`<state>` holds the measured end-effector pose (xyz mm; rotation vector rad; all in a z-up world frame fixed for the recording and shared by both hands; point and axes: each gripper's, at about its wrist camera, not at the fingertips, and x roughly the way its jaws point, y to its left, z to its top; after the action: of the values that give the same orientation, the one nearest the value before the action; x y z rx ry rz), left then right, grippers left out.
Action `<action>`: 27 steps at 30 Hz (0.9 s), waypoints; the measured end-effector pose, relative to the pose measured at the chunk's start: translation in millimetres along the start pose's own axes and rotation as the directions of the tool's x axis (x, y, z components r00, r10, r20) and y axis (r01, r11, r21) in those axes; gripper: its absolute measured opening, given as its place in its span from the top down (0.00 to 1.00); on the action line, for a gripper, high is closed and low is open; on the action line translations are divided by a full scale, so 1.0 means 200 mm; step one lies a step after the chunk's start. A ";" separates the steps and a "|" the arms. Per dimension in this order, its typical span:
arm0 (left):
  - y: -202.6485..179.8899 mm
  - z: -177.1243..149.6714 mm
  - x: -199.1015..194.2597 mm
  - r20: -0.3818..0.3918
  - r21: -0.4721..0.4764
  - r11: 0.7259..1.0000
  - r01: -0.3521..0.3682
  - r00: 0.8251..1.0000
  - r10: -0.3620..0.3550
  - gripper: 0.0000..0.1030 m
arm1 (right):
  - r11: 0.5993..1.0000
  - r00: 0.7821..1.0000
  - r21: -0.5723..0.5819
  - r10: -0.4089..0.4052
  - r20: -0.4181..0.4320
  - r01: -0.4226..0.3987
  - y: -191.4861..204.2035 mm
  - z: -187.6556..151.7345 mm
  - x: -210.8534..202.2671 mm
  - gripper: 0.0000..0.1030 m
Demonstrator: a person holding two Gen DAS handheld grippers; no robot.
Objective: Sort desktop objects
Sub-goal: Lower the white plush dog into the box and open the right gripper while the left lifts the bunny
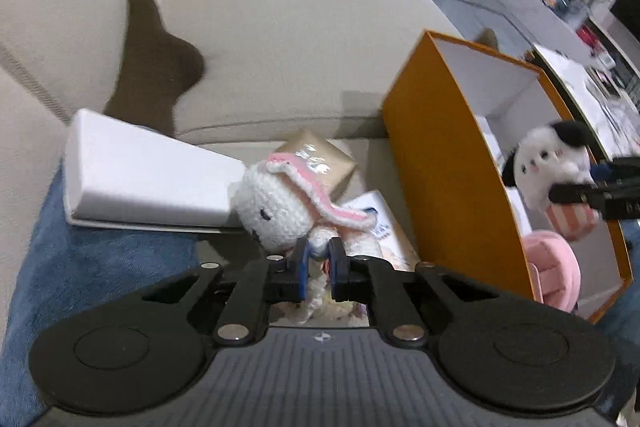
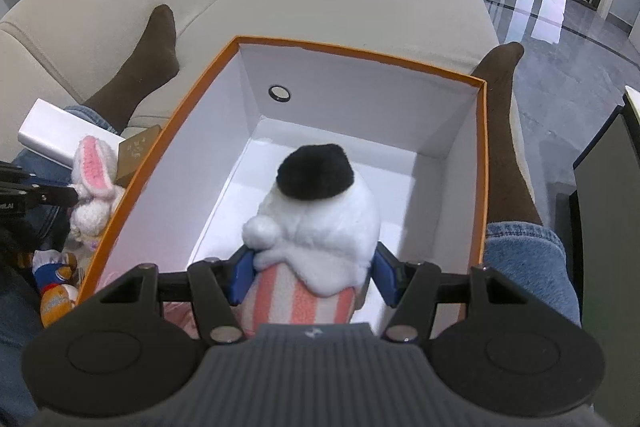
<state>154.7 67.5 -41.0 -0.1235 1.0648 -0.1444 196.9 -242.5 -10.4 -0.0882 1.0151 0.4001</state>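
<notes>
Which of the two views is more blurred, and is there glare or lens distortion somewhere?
Left wrist view: motion blur smears the sofa and crochet bunny; glare sits on the wrapped tan box. Right wrist view: sharper, the orange box crisp; the glossy floor reflects window light. Both fisheye views bend straight edges.

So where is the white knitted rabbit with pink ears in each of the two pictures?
Left wrist view: the rabbit is in the lower middle, just above the left gripper, which pinches its body.
Right wrist view: the rabbit is at the left edge, outside the box.
Shared landmark: the orange box, beside the rabbit.
</notes>
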 end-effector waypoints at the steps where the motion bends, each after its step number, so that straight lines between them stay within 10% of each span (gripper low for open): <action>1: 0.00 -0.01 -0.01 0.001 0.000 1.000 -0.005 1.000 0.005 0.82 | 1.000 1.000 -0.001 0.004 0.001 -0.004 0.00 0.00 0.00 0.40; 6: 0.06 -0.05 0.01 -0.031 0.002 0.998 -0.055 0.998 0.055 0.48 | 1.000 1.000 -0.007 0.008 -0.009 -0.008 -0.01 -0.03 0.00 0.40; 18: 0.09 -0.04 0.28 -0.094 -0.074 0.995 0.073 0.992 -0.080 0.20 | 0.999 0.999 -0.030 -0.022 -0.043 0.021 -0.02 -0.01 0.08 0.39; 27: 0.02 -0.03 0.42 -0.097 -0.132 0.981 0.141 0.983 -0.154 0.38 | 0.999 0.997 -0.045 -0.019 -0.070 0.015 -0.03 0.01 0.16 0.39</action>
<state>189.9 55.3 -116.9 -0.3112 1.1716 -0.2206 214.8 -239.3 -36.5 -0.1518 1.0744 0.4064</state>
